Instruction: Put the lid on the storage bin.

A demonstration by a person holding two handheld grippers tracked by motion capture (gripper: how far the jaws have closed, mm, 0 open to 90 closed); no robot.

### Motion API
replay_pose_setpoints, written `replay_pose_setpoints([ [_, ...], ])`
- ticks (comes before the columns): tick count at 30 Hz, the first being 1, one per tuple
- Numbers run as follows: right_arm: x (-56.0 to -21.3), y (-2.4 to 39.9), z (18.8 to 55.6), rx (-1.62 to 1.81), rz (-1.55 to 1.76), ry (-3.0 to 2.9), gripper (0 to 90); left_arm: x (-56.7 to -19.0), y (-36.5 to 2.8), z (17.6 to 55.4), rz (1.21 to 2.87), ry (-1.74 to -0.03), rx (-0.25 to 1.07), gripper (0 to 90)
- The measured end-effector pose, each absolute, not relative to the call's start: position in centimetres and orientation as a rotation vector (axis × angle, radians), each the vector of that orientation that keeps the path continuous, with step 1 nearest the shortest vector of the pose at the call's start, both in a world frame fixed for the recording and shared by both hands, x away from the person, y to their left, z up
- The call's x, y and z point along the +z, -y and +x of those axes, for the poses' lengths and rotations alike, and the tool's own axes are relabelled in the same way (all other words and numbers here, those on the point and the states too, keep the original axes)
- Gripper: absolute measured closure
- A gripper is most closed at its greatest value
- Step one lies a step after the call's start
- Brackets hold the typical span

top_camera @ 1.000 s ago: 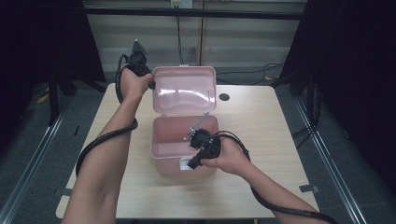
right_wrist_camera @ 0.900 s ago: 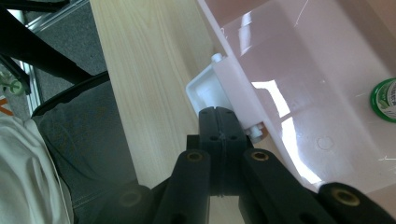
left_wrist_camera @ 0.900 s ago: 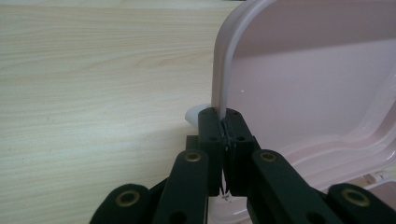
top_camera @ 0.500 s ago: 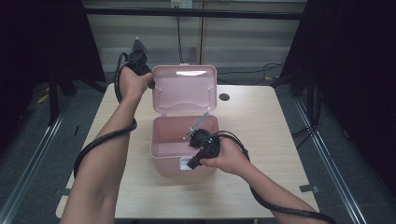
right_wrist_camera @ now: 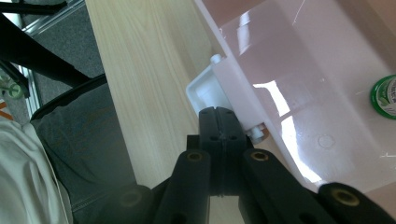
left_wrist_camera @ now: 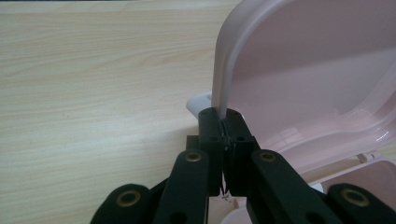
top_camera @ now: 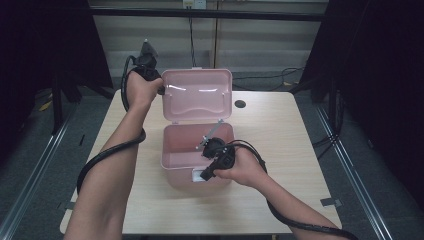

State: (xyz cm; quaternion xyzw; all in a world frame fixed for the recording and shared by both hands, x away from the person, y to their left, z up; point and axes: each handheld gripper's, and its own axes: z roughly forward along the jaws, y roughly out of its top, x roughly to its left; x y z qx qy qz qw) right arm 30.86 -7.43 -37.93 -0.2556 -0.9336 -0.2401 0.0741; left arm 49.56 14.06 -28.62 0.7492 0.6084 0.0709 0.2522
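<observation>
A pink plastic box [top_camera: 172,160] stands open on the wooden table [top_camera: 290,150], its lid [top_camera: 197,97] raised upright at the back. My left gripper [top_camera: 161,90] is at the lid's top left corner. In the left gripper view its jaws [left_wrist_camera: 223,126] are shut on the lid's thin rim [left_wrist_camera: 224,70]. My right gripper [top_camera: 206,175] is at the box's front wall, shut, with its tips [right_wrist_camera: 223,114] against the white latch [right_wrist_camera: 205,91] and nothing between the jaws. A green-capped item [right_wrist_camera: 385,98] lies inside the box.
A small dark round hole [top_camera: 240,104] marks the table to the right of the lid. A bit of dark tape [top_camera: 330,202] sits near the front right edge. Black cables [top_camera: 105,157] trail along both forearms. Dark floor and rails surround the table.
</observation>
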Motion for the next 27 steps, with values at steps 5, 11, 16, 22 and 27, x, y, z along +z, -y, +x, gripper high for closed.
replay_pose_setpoints([
  [5, -37.9, 7.4, 30.9, -0.719, -0.773, 2.803, 90.0, -28.4, -14.2, 49.2, 2.043, -1.652, 0.204, 88.2],
  [11, -37.9, 7.5, 30.9, -0.722, -0.781, 2.804, 90.0, -28.1, -14.2, 48.8, 2.041, -1.655, 0.211, 88.2],
  [16, -37.9, 7.4, 31.0, -0.730, -0.793, 2.802, 90.0, -27.9, -14.0, 48.6, 2.057, -1.639, 0.227, 88.2],
  [22, -38.0, 7.2, 31.2, -0.736, -0.801, 2.799, 90.0, -27.7, -13.9, 48.3, 2.069, -1.625, 0.237, 88.1],
  [27, -37.9, 7.2, 31.3, -0.735, -0.813, 2.798, 90.0, -27.5, -14.0, 47.9, 2.072, -1.628, 0.249, 88.1],
])
